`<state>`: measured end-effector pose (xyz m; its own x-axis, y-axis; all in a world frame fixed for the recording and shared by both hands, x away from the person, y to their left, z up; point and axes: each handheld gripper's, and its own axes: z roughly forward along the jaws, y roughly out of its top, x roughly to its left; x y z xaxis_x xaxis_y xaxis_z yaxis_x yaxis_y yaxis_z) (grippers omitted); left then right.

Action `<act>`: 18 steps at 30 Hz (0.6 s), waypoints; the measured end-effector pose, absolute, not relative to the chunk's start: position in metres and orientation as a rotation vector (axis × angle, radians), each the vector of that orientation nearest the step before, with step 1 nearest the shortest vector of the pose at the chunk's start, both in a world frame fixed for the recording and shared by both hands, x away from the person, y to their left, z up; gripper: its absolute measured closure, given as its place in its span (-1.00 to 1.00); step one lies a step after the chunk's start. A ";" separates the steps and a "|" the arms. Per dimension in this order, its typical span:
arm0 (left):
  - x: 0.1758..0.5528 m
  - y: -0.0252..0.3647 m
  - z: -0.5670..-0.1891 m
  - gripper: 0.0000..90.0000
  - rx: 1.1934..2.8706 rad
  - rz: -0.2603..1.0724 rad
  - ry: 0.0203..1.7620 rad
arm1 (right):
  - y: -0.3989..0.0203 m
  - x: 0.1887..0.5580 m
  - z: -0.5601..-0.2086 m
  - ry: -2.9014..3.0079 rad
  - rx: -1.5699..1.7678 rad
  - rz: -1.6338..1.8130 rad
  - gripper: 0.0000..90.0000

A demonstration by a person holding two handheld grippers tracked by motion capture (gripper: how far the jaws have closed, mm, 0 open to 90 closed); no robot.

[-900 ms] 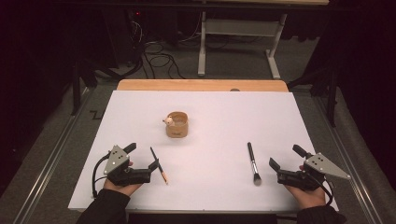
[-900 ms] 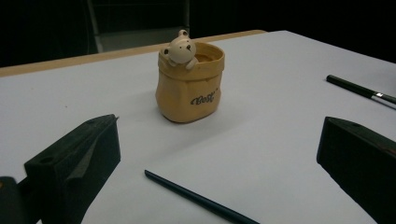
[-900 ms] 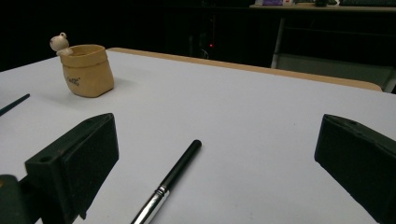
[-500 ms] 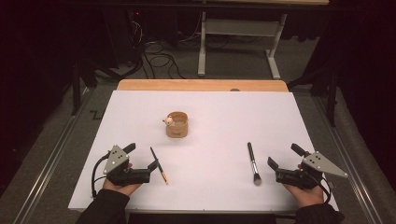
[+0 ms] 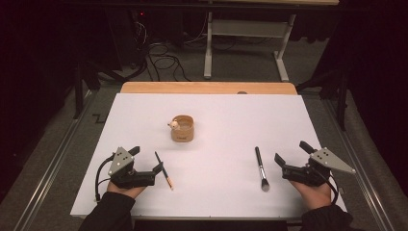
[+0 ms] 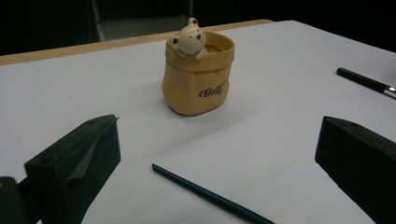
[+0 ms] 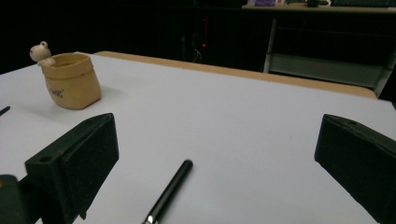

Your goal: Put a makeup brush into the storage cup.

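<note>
high view: both claws [image 5: 146, 160] [image 5: 293, 153] gape, seemingly empty, beside brushes [image 5: 163, 170] [image 5: 261, 169].

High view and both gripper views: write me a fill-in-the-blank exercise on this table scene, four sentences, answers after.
1. The little bear figure peeks over the rim of the tan ____.
2. The left gripper has its jaws ____, nothing between them.
3. Beside the left gripper lies a thin ____.
4. The makeup brush lies on the white table nearest the ____ gripper.

Missing words: pot; open; pencil; right
</note>
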<state>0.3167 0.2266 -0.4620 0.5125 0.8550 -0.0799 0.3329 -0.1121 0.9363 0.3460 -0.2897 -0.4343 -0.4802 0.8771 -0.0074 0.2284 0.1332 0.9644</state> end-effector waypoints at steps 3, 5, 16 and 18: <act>0.315 0.228 -0.460 -0.98 1.650 0.632 1.017 | -0.287 0.349 -0.418 1.701 1.031 1.481 -0.99; 0.312 0.230 -0.459 -0.98 1.627 0.644 1.008 | -0.287 0.348 -0.416 1.680 1.004 1.503 -0.99; 0.310 0.234 -0.465 -0.97 1.764 0.637 1.080 | -0.290 0.353 -0.438 1.908 1.097 1.310 -0.99; 0.313 0.234 -0.468 -0.97 1.782 0.603 1.115 | -0.295 0.352 -0.441 1.927 1.112 1.275 -0.99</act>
